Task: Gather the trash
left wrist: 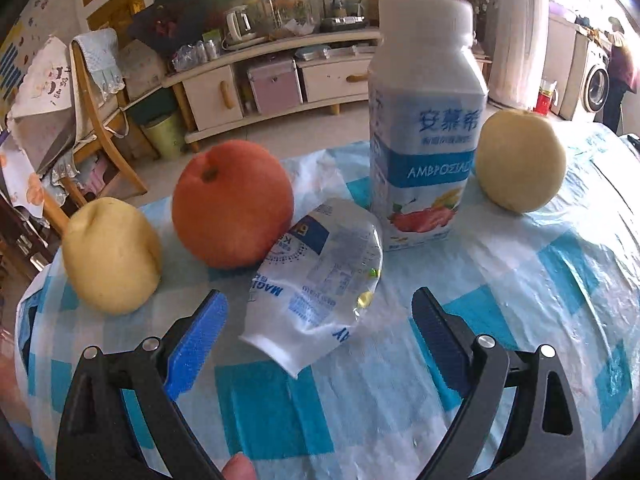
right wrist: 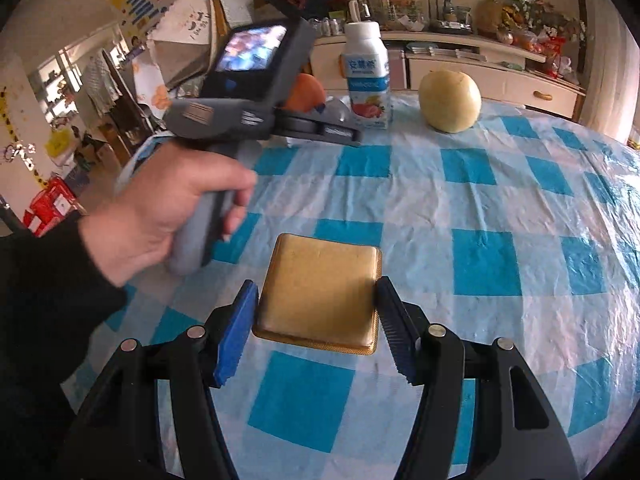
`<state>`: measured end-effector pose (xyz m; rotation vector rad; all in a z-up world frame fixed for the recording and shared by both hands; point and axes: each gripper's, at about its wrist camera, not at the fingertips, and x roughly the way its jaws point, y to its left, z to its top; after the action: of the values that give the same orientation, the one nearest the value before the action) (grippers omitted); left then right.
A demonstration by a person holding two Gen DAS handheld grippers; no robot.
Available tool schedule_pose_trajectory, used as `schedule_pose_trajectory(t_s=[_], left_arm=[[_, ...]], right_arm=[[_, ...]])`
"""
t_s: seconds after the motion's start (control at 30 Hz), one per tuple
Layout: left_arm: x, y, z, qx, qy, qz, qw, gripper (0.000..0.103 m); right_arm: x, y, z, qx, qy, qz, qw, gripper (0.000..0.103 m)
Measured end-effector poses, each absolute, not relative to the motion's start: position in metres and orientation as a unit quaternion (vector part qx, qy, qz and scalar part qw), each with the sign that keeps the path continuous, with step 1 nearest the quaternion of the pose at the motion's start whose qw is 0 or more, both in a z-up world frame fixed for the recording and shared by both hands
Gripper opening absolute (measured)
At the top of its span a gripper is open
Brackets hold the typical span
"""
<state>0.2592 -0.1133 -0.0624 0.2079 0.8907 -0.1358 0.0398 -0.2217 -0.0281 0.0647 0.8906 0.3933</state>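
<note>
A crumpled white and blue plastic wrapper (left wrist: 320, 276) lies on the checked tablecloth (left wrist: 520, 280), leaning against a red apple (left wrist: 232, 204). My left gripper (left wrist: 319, 295) is open and straddles the wrapper's near end, with both blue pads clear of it. In the right wrist view, my right gripper (right wrist: 317, 284) is shut on a square gold tray (right wrist: 320, 292), one pad pressing each side edge. A hand (right wrist: 172, 208) holds the left gripper's handle at the far left of that view.
A white yogurt bottle (left wrist: 424, 128) stands upright just behind the wrapper. One yellow pear (left wrist: 112, 256) sits left of the apple, another (left wrist: 520, 160) right of the bottle. The table edge runs behind them. A person stands by a washing machine (left wrist: 596, 84).
</note>
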Motion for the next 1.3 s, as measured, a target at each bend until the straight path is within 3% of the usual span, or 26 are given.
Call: schedule_pose_trajectory(t_s=[0.1,0.17,0.57,0.83,0.87,0.9,1.17,1.3], left_arm=[[0.263,-0.113,-0.065,0.088,0.434,-0.07,0.894,0.069],[0.264,-0.111,-0.065,0.077,0.436,-0.076,0.893,0.063],[0.239,-0.121,-0.06,0.109,0.413,-0.068,0.902,0.062],[0.203,-0.091,-0.021,0.079,0.381,-0.065,0.919,0.06],[0.197,-0.085,-0.015,0.076,0.379,-0.064,0.92,0.038],[0.194,-0.081,-0.011,0.073,0.381,-0.063,0.919,0.032],[0.145,-0.03,0.015,0.054,0.371,-0.044,0.926,0.031],[0.139,-0.012,0.007,0.047,0.373,-0.032,0.926,0.045]], right_arm=[[0.039,-0.221,-0.027,0.035,0.429,0.194,0.882,0.062],[0.039,-0.221,-0.028,0.037,0.43,0.194,0.881,0.062],[0.04,-0.221,-0.028,0.033,0.427,0.191,0.883,0.062],[0.038,-0.222,-0.025,0.03,0.42,0.188,0.887,0.062],[0.037,-0.222,-0.023,0.028,0.418,0.188,0.888,0.062],[0.036,-0.221,-0.021,0.026,0.414,0.189,0.89,0.062],[0.031,-0.214,-0.017,0.01,0.405,0.189,0.894,0.062],[0.031,-0.211,-0.018,0.006,0.406,0.188,0.894,0.062]])
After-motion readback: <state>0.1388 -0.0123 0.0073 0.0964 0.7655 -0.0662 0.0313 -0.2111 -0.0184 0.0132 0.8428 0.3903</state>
